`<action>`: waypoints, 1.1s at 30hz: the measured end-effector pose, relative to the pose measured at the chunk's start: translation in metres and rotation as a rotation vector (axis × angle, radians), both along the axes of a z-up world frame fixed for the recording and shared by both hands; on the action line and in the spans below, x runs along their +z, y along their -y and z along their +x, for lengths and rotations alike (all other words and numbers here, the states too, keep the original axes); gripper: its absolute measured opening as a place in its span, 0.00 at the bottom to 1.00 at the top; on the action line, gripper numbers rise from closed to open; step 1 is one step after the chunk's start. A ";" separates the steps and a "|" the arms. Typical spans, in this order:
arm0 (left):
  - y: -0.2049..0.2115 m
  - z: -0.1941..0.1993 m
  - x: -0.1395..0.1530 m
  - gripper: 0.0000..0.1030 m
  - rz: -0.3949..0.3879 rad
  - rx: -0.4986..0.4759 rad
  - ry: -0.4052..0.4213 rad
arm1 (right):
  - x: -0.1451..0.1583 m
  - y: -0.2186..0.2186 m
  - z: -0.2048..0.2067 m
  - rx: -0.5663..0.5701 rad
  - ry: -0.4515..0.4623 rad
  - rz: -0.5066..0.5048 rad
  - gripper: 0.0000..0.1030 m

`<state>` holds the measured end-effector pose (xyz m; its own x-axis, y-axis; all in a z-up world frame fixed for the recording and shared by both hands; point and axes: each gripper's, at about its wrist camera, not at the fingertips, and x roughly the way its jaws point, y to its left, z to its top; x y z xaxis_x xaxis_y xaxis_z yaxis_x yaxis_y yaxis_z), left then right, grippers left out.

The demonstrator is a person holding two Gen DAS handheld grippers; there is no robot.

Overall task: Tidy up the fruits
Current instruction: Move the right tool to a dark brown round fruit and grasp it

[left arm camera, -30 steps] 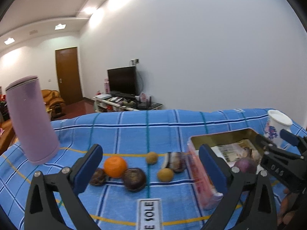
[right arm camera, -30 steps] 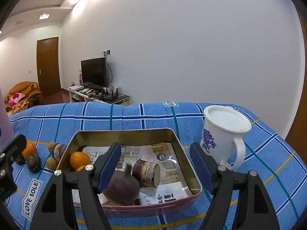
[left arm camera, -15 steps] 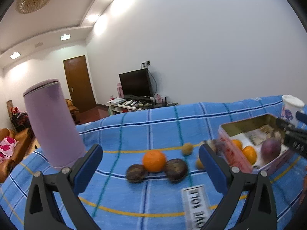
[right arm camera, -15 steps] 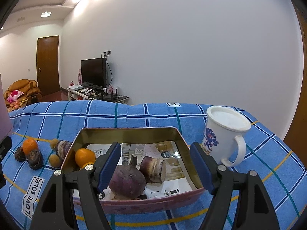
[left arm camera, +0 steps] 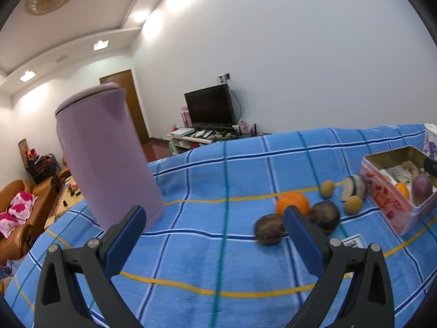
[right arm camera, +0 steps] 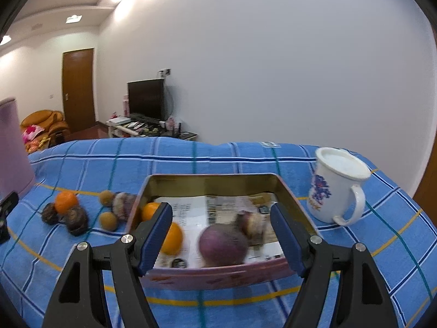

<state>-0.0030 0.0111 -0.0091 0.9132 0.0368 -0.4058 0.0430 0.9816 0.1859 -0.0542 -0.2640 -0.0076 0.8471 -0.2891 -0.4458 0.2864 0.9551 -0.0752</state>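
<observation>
Fruits lie in two groups on the blue plaid cloth (right arm camera: 245,158): a loose cluster on the cloth and several pieces inside the metal tin (right arm camera: 213,179). In the tin, which rests on the cloth with its long sides running away from our right wrist camera, we see two oranges (right arm camera: 173,237) at its left side, a round purple fruit (right arm camera: 222,244) near the front wall and a cut brown piece (right arm camera: 252,224) just behind it; blur hides which way that piece points. Printed paper lines the tin floor.

Left of the tin, the loose cluster holds an orange (left arm camera: 292,203), two dark round fruits (left arm camera: 325,214) touching it, two small tan fruits (left arm camera: 353,204) and a sliced dark piece (left arm camera: 355,187) just beside the tin wall, its pale cut face turned left in our left wrist view.

Our left gripper (left arm camera: 215,235) hovers above the cloth with its jaws spread wide and nothing between them, the cluster off to its right. Our right gripper (right arm camera: 221,235) is likewise spread wide and empty, facing the tin's near wall.

A tall lilac cylinder (left arm camera: 106,153) stands at the cloth's left end, and a white enamel mug (right arm camera: 336,186) stands just right of the tin.
</observation>
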 end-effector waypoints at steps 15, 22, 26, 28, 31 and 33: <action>-0.047 0.029 -0.009 1.00 -0.008 0.078 -0.092 | -0.010 -0.096 0.034 0.243 -0.101 0.048 0.73; -0.056 0.037 -0.013 1.00 -0.050 0.078 -0.142 | -0.021 -0.127 0.066 0.304 -0.183 0.084 0.72; -0.057 0.041 -0.017 1.00 -0.048 0.081 -0.176 | -0.030 -0.134 0.085 0.319 -0.244 0.113 0.62; -0.056 0.041 -0.018 1.00 -0.044 0.079 -0.183 | -0.038 -0.137 0.095 0.323 -0.286 0.119 0.58; -0.053 0.042 -0.019 1.00 -0.023 0.074 -0.188 | -0.049 -0.139 0.108 0.336 -0.348 0.142 0.54; -0.050 0.042 -0.019 1.00 -0.004 0.070 -0.188 | -0.054 -0.140 0.114 0.344 -0.376 0.160 0.53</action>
<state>0.0394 0.0610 -0.0281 0.8164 0.0957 -0.5695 0.0085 0.9841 0.1774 0.0597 -0.1236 -0.0615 0.6541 0.0735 -0.7528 -0.0639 0.9971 0.0419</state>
